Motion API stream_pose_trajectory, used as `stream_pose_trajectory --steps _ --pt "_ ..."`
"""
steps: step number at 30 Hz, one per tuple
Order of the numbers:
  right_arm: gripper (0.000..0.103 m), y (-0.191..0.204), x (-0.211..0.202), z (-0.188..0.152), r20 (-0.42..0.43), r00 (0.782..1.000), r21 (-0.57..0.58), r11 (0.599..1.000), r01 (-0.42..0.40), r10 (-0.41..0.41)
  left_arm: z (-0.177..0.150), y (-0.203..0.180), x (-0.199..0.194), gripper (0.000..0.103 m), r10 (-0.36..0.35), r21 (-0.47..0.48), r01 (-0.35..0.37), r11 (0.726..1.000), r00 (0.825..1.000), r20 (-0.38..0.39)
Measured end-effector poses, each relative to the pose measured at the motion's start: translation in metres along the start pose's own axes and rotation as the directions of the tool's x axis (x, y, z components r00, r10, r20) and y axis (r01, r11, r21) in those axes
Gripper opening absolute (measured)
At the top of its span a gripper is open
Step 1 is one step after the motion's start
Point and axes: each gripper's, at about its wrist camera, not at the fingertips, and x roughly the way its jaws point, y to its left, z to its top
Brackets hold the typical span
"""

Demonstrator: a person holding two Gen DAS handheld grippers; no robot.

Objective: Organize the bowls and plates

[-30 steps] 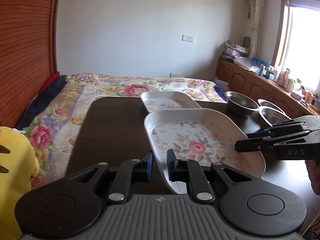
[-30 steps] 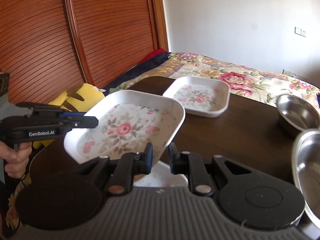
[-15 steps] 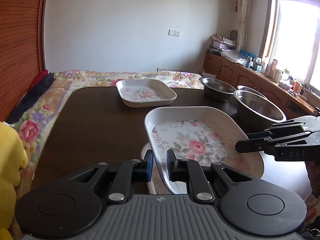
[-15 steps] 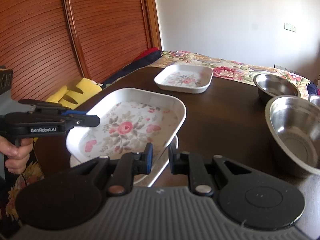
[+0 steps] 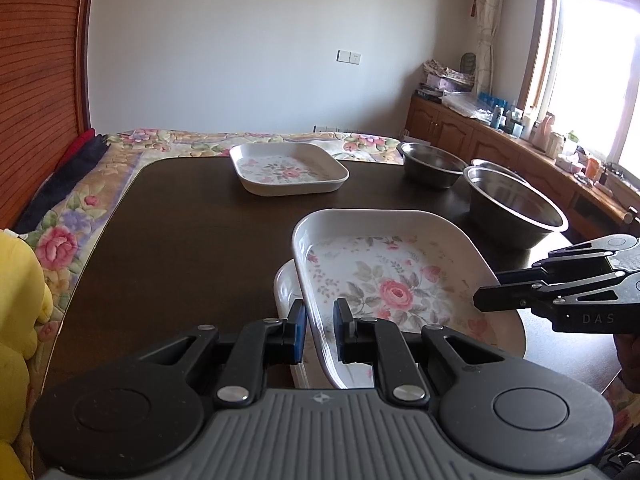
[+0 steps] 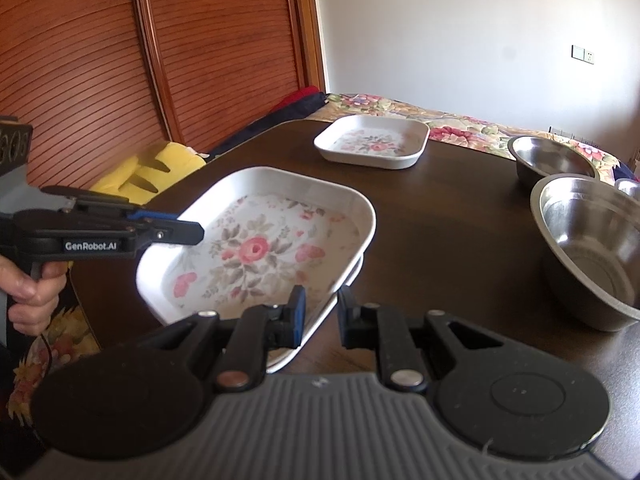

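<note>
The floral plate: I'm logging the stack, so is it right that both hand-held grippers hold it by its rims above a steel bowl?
Not quite. Both the left hand-held gripper and right hand-held gripper hold the floral plate by its rims, but the left wrist view shows another white plate under it, not a steel bowl.

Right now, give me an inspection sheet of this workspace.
Surface: dark wooden table.
Job's things: held floral white square plate just above another white plate; far floral plate; three steel bowls, nearest.
Clutter: nothing seen.
Grippers: left tool and right tool each clamp the held plate's rim.
Cables: nothing seen.
Surroundings: floral bedspread, yellow plush toy, wooden slatted doors.
</note>
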Motion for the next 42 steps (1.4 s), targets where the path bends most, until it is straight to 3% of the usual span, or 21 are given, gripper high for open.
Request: stream_pose_trajectory --steps 16,42 --pt "0.021 0.005 0.006 0.0 -0.02 1.0 -0.027 1.0 0.002 -0.002 -0.004 0.005 0.005 0.015 0.026 0.001 -0.026 1.0 1.0 -0.015" --pt "0.021 -0.002 -0.001 0.02 0.072 0.997 -0.043 0.998 0.04 -0.037 0.008 0.016 0.007 0.019 0.041 -0.005 -0.041 0.999 0.999 0.026"
